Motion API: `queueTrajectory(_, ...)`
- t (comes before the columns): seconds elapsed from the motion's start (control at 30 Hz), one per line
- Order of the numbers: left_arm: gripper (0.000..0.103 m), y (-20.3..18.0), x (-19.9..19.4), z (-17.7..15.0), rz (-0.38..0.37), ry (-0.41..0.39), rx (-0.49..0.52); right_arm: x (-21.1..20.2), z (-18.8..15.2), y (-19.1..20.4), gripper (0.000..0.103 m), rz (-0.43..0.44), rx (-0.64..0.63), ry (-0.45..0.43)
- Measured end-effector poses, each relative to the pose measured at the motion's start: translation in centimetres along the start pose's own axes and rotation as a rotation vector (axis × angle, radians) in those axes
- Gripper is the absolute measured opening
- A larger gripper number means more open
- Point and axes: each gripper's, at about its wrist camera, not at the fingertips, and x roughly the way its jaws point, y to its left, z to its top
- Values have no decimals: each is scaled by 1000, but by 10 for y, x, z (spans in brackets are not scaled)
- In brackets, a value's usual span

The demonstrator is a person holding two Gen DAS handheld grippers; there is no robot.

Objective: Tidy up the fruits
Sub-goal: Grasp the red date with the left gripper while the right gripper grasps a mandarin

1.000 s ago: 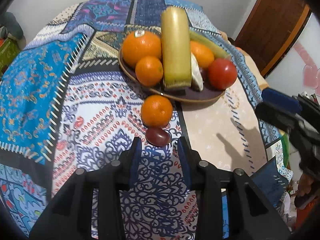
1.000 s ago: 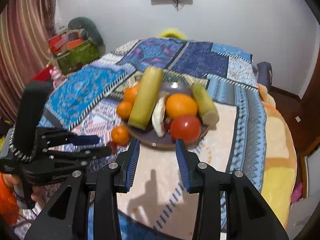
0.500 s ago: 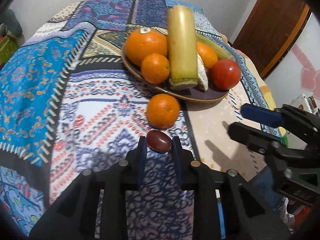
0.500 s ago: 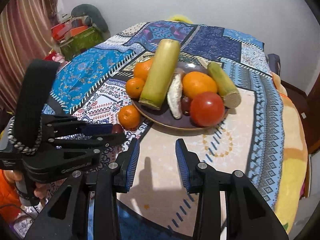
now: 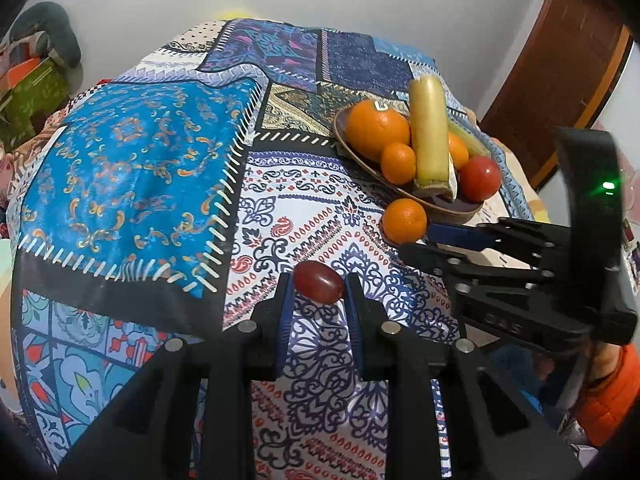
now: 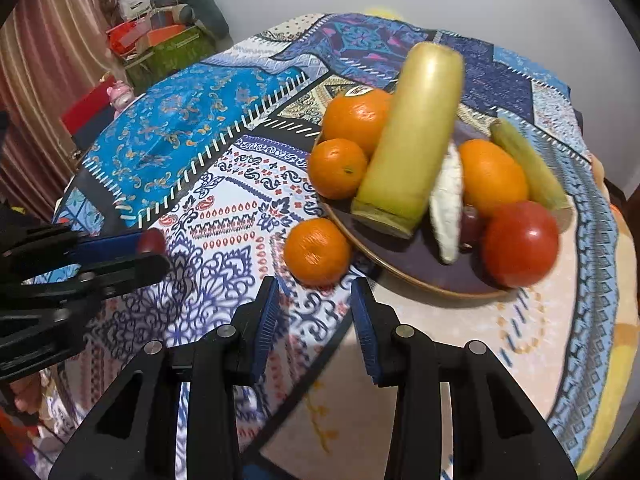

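Observation:
My left gripper [image 5: 319, 295] is shut on a small dark red grape [image 5: 319, 287] and holds it above the patterned cloth; it also shows in the right wrist view [image 6: 150, 241]. A loose orange [image 5: 404, 220] lies on the cloth beside a brown plate [image 5: 460, 209] that holds oranges, a long yellow-green piece, a white wedge and a red tomato [image 5: 479, 179]. My right gripper [image 6: 316, 300] is open and empty, just short of the loose orange [image 6: 317, 251], with the plate [image 6: 404, 272] to its right.
A patchwork cloth [image 5: 132, 168] covers the round table. A brown door [image 5: 556, 68] stands at the right. Boxes and a grey cushion [image 6: 188, 4] sit at the back left, beyond the table edge.
My left gripper has closed on the grape and lifted it off the cloth, drawing back to the left. My right gripper has moved left and closer to the loose orange.

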Motion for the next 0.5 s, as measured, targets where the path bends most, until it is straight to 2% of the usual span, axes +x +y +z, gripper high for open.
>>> queueTrajectory(0.1, 25, 0, -1, 0, 4, -9, 3, 4, 3, 1, 37, -10, 10, -1)
queueTrajectory(0.5, 25, -8, -2, 6, -6, -21, 4, 8, 9, 4, 34, -4, -3, -27)
